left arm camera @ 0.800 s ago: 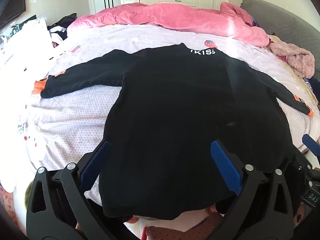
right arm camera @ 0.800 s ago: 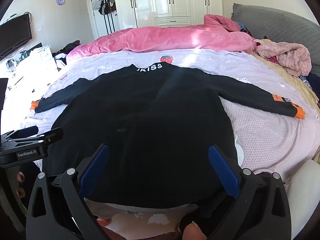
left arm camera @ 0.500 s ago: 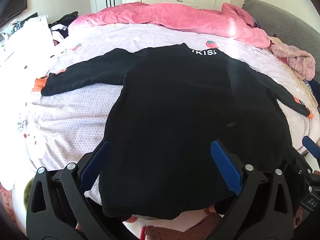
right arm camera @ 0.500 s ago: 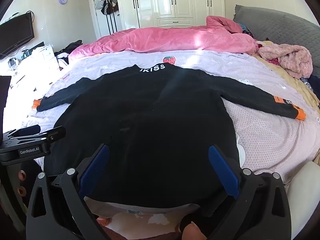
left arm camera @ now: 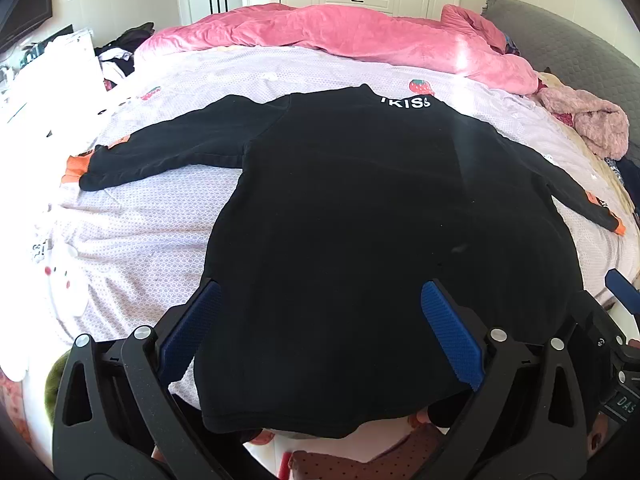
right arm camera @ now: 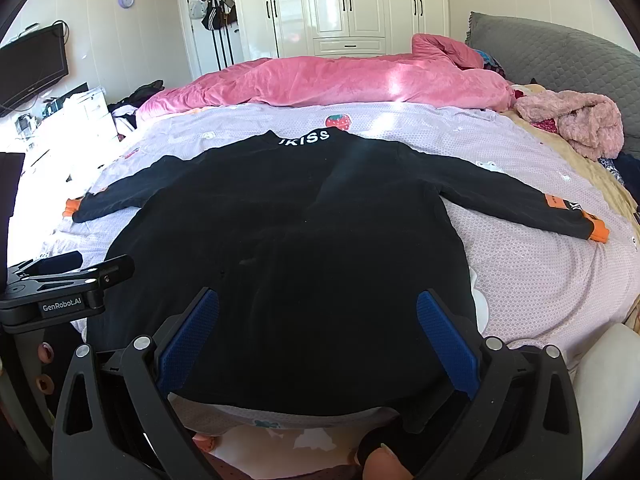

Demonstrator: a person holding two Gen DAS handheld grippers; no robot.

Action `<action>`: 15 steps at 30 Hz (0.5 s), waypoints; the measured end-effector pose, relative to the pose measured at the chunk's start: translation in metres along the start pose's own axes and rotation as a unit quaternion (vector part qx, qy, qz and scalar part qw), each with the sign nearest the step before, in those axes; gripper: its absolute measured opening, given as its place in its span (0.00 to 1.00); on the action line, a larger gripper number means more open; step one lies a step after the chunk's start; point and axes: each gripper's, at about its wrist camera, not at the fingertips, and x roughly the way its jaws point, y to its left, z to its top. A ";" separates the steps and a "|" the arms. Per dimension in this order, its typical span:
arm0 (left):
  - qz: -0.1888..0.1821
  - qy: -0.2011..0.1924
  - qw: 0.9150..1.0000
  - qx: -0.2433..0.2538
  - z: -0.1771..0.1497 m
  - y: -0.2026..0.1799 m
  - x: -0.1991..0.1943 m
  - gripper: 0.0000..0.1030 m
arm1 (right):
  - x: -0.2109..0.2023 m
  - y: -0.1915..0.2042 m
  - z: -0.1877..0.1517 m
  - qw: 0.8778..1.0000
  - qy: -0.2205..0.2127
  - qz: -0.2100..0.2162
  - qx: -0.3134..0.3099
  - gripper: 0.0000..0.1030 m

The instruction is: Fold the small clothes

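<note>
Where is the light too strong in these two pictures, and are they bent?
Left wrist view: sunlight washes out the left edge of the bed; the black top stays dark, little detail. Right wrist view: a bright patch on the pink quilt. Both bend straight lines, with dark corners.

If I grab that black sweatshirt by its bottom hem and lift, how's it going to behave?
The black sweatshirt lies flat and follows the bedsheet, so it is probably floppy and would sag from whatever point is gripped. Its spread sleeves, like the one with the orange cuff, would likely trail and dangle. The fabric looks matte and thickish, so it should not slip easily.
</note>
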 end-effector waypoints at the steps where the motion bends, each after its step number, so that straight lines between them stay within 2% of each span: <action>1: 0.000 0.000 1.000 0.000 0.000 0.000 0.000 0.91 | 0.000 0.001 0.000 1.000 0.000 0.001 0.000 0.96; 15: -0.003 -0.001 1.000 0.000 0.000 0.001 0.002 0.91 | 0.000 0.001 -0.001 1.000 -0.001 0.002 -0.001 0.96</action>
